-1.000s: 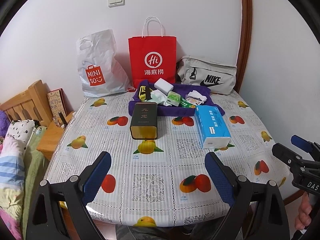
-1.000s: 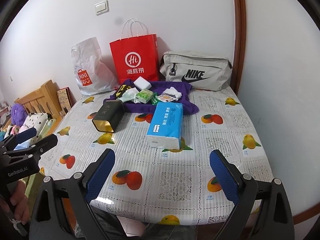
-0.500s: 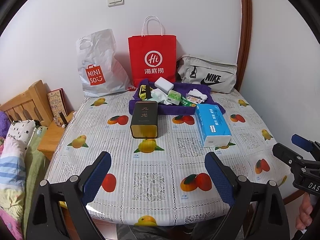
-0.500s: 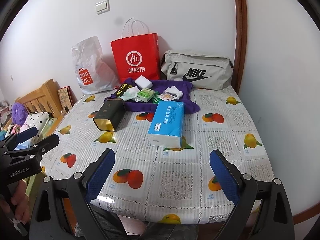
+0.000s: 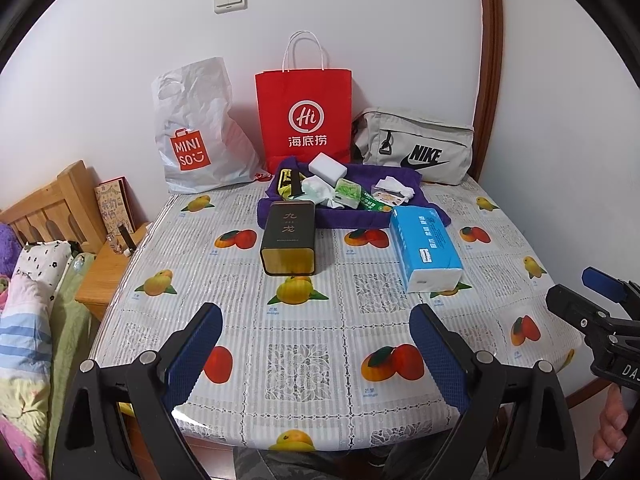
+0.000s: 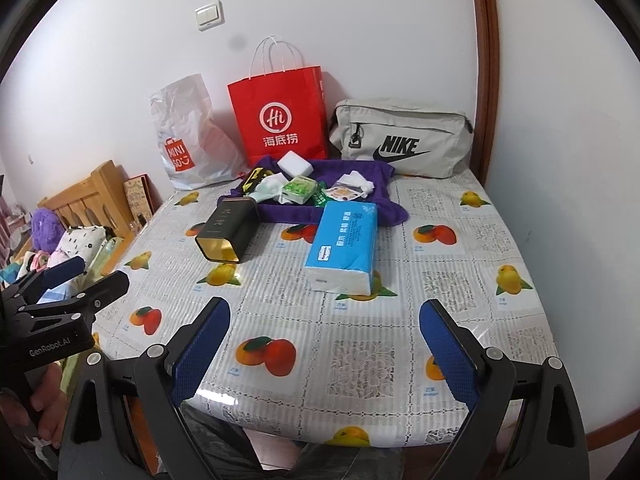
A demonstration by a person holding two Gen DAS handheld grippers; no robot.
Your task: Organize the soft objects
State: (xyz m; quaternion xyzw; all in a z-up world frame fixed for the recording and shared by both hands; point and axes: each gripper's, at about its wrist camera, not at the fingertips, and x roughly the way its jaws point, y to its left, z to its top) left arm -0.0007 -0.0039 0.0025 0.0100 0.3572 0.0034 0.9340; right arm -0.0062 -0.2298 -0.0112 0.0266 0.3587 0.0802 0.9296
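While both tools (image 5: 316,340) gape, three bags (image 5: 304,114), one tin (image 5: 288,238)

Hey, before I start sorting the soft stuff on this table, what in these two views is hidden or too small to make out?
- Contents of the red paper bag, white plastic bag and grey Nike bag: hidden by their own walls, both views.
- Small packets on the purple cloth: print too small.
- Dark tin: its far end is turned away, both views.
- Near table edge: covered by the right gripper.

blue tissue pack (image 5: 426,248); purple cloth (image 5: 352,216); red bag (image 5: 305,114); fruit-print tablecloth (image 5: 312,360)
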